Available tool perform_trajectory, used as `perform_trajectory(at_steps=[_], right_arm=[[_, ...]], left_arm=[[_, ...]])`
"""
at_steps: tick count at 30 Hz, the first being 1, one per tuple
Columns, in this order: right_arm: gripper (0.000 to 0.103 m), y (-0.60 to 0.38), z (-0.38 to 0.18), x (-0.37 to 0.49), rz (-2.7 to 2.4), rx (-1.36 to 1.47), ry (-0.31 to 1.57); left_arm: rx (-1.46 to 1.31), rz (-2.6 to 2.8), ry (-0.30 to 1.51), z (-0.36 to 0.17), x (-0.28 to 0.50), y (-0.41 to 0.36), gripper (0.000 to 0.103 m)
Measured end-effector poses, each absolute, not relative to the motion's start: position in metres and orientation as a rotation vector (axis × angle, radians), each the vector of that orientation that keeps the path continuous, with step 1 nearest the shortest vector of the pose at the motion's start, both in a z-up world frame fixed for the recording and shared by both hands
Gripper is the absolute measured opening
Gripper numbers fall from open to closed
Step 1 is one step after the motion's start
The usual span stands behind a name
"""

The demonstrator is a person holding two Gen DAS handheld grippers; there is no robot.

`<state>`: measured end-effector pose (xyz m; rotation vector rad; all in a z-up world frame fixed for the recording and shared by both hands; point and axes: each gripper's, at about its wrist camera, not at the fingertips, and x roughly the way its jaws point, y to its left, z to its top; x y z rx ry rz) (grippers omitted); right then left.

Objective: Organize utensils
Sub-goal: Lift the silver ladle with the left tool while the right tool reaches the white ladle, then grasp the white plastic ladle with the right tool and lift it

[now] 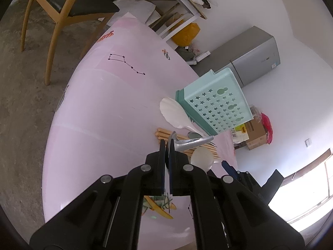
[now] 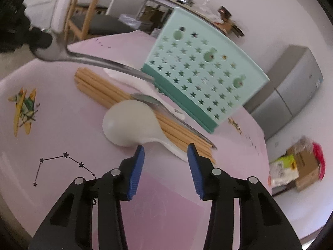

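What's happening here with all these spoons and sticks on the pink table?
A person is sorting utensils with a handheld gripper in each hand. The left gripper is shut on a metal spoon, holding it above the table. The right gripper is open, poised just short of a white rice paddle that lies against a bundle of wooden chopsticks. A green holder with star-shaped holes stands behind them.

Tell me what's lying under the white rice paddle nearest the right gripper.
The white rice paddle lies across the bundle of wooden chopsticks; its handle crosses them. Anything beneath its head is hidden.
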<state>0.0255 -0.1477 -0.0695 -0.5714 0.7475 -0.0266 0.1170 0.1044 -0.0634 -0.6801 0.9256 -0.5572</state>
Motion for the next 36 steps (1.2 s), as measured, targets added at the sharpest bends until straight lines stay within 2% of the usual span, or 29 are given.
perform_trajectory(at_steps=[13, 15, 17, 19, 21, 27, 36], right_arm=[[0.040, -0.127, -0.081, 0.031, 0.066, -0.999, 0.668], [0.036, -0.127, -0.080, 0.034, 0.075, -1.030, 0.663], [0.026, -0.128, -0.079, 0.034, 0.090, -1.022, 0.666], [0.011, -0.127, -0.077, 0.034, 0.103, -1.001, 0.664], [0.005, -0.127, -0.075, 0.031, 0.103, -0.995, 0.645], [0.002, -0.133, -0.051, 0.021, 0.109, -0.938, 0.628], [0.002, -0.172, 0.010, 0.029, 0.201, -0.562, 0.847]], left_arm=[[-0.688, -0.549, 0.925, -0.071, 0.123, 0.111, 0.001], [-0.691, -0.542, 0.923, -0.071, 0.124, 0.112, 0.001], [-0.695, -0.534, 0.924, -0.072, 0.124, 0.114, 0.001], [-0.697, -0.527, 0.921, -0.072, 0.124, 0.115, 0.001], [-0.696, -0.520, 0.918, -0.072, 0.123, 0.116, 0.001], [-0.697, -0.513, 0.921, -0.073, 0.124, 0.116, 0.002], [-0.666, -0.528, 0.902, -0.066, 0.121, 0.109, 0.001]])
